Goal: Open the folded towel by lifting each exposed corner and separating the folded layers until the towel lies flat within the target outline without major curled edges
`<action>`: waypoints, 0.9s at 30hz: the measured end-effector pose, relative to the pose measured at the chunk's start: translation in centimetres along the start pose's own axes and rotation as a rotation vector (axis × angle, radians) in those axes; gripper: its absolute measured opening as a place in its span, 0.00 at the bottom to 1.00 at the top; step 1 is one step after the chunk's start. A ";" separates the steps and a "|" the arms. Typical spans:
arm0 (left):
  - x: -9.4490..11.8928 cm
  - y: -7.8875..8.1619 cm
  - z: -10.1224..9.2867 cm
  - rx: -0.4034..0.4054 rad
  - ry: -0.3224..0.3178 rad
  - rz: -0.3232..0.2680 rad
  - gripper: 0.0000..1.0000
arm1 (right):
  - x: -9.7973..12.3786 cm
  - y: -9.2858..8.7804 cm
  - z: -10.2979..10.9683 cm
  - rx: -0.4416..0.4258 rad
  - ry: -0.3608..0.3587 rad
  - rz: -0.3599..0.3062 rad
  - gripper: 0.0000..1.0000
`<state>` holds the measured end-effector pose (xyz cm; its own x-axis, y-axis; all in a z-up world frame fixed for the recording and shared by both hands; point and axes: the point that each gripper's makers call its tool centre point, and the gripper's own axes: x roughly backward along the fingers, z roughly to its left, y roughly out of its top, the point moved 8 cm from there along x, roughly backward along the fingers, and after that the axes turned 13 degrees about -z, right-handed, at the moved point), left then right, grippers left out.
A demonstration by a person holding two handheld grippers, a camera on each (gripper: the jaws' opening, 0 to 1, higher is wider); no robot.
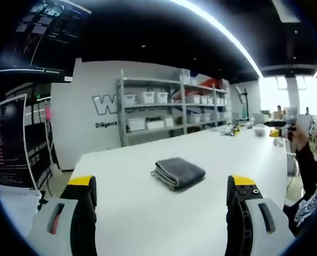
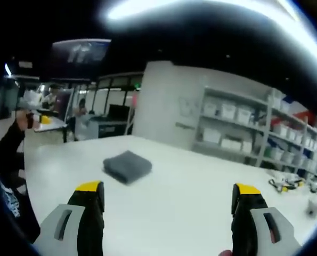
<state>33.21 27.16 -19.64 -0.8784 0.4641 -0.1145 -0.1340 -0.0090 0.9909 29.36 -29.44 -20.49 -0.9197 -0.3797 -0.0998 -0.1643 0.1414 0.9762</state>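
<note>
White table (image 1: 147, 224): broad, bare top, towel lying on it
Shelving (image 1: 169, 106): metal rack of pale bins along the far wall
Grey towel (image 1: 178, 173): folded into a thick square, mid-table, ahead of both grippers
Left gripper (image 1: 163, 194): jaws spread wide, holding nothing
Right gripper (image 2: 168, 196): jaws spread wide, holding nothing, well short of towel (image 2: 127, 166)

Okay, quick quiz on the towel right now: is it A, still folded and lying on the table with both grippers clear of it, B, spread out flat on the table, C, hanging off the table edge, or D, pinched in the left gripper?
A: the grey towel lies as a folded bundle on the white table, with both grippers' jaws wide apart and short of it in both views.
</note>
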 end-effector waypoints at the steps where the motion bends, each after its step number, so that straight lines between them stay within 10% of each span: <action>1: -0.1 -0.1 -0.1 -0.006 -0.002 0.002 1.00 | -0.1 -0.1 0.0 0.002 0.004 0.002 1.00; 27: -4.2 -0.4 0.6 0.005 -0.065 0.038 1.00 | -5.2 0.7 -1.4 0.022 0.048 0.025 1.00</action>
<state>37.23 25.72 -19.56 -0.8510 0.5202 -0.0717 -0.0984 -0.0238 0.9949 34.54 -28.60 -19.01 -0.9056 -0.4190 -0.0657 -0.1497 0.1708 0.9739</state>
